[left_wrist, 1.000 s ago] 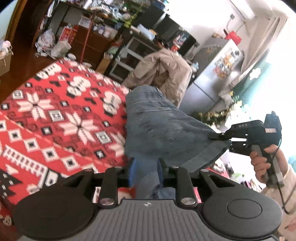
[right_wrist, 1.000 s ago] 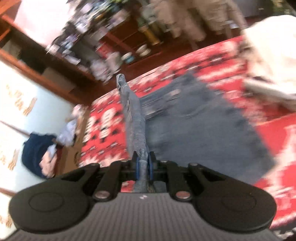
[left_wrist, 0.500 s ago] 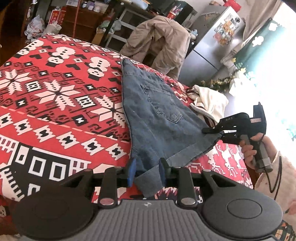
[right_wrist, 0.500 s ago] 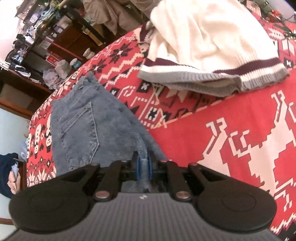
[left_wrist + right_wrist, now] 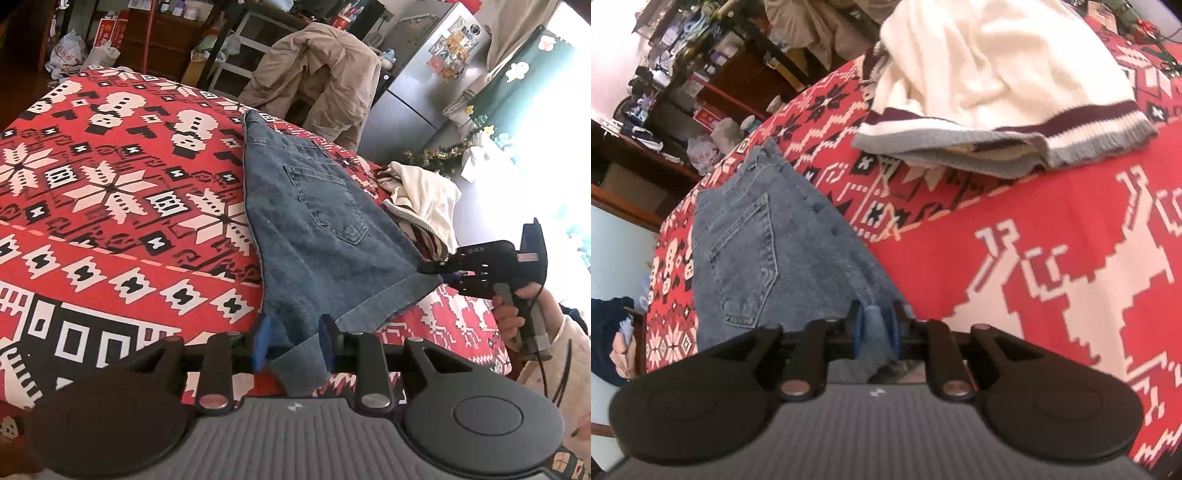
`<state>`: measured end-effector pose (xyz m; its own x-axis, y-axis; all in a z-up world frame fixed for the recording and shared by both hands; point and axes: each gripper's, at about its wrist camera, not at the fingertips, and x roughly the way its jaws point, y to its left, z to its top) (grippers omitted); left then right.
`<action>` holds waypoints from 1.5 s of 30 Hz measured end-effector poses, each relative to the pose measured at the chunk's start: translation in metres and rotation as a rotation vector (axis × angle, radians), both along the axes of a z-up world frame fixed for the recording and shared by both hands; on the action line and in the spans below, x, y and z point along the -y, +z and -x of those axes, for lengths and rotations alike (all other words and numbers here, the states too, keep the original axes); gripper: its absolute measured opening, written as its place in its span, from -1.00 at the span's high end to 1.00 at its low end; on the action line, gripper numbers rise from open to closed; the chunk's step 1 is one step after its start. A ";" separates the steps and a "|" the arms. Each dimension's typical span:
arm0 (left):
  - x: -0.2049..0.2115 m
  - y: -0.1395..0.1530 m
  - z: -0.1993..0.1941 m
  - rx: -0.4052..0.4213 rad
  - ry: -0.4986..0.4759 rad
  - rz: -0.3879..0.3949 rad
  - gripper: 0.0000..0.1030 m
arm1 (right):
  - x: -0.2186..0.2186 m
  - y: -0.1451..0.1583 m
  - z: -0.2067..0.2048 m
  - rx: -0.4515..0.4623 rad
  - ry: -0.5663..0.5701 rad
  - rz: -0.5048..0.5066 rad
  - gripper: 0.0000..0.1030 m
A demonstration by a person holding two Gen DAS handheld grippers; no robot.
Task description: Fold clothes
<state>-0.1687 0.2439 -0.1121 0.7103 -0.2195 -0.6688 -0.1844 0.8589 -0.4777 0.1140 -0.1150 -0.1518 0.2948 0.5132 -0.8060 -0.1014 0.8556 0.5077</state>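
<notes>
Folded blue denim shorts (image 5: pixel 314 221) lie flat on the red patterned bedspread (image 5: pixel 110 184), back pocket up. My left gripper (image 5: pixel 293 341) sits at the near hem corner. Its jaws stand apart and a loose denim flap spans the gap unpinched. My right gripper (image 5: pixel 443 275), held in a person's hand (image 5: pixel 517 314), is at the other hem corner. In the right wrist view the shorts (image 5: pixel 768 258) stretch away, and the right gripper (image 5: pixel 877 328) has jaws opening with a wad of denim between the pads.
A cream knit sweater (image 5: pixel 428 199) with striped hem lies on the bedspread (image 5: pixel 1052 221) just right of the shorts; it is large in the right wrist view (image 5: pixel 990 62). Beyond the bed are a beige jacket (image 5: pixel 321 74) over a chair, a fridge (image 5: pixel 424 92) and cluttered shelves.
Both grippers came down and the shorts, lifted a second ago, now lie spread on the bedspread. The right jaws have widened around the denim; the left jaws stand slightly wider.
</notes>
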 end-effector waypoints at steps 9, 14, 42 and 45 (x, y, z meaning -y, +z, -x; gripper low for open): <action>-0.006 -0.004 -0.004 -0.019 0.005 0.066 0.06 | -0.002 0.016 0.007 0.109 0.107 0.102 0.39; -0.002 -0.020 -0.013 -0.081 0.002 0.118 -0.09 | 0.005 0.012 -0.004 0.086 0.140 0.078 0.23; -0.026 -0.007 -0.012 -0.096 0.160 0.238 0.73 | 0.007 0.005 0.016 0.021 0.136 -0.106 0.72; -0.040 0.005 -0.004 -0.086 0.163 0.175 0.74 | 0.001 0.013 0.040 0.007 0.148 -0.136 0.72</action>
<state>-0.1651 0.2835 -0.1068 0.6877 -0.2252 -0.6902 -0.3598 0.7200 -0.5934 0.0738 -0.1159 -0.1391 0.2134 0.6550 -0.7249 -0.2243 0.7550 0.6162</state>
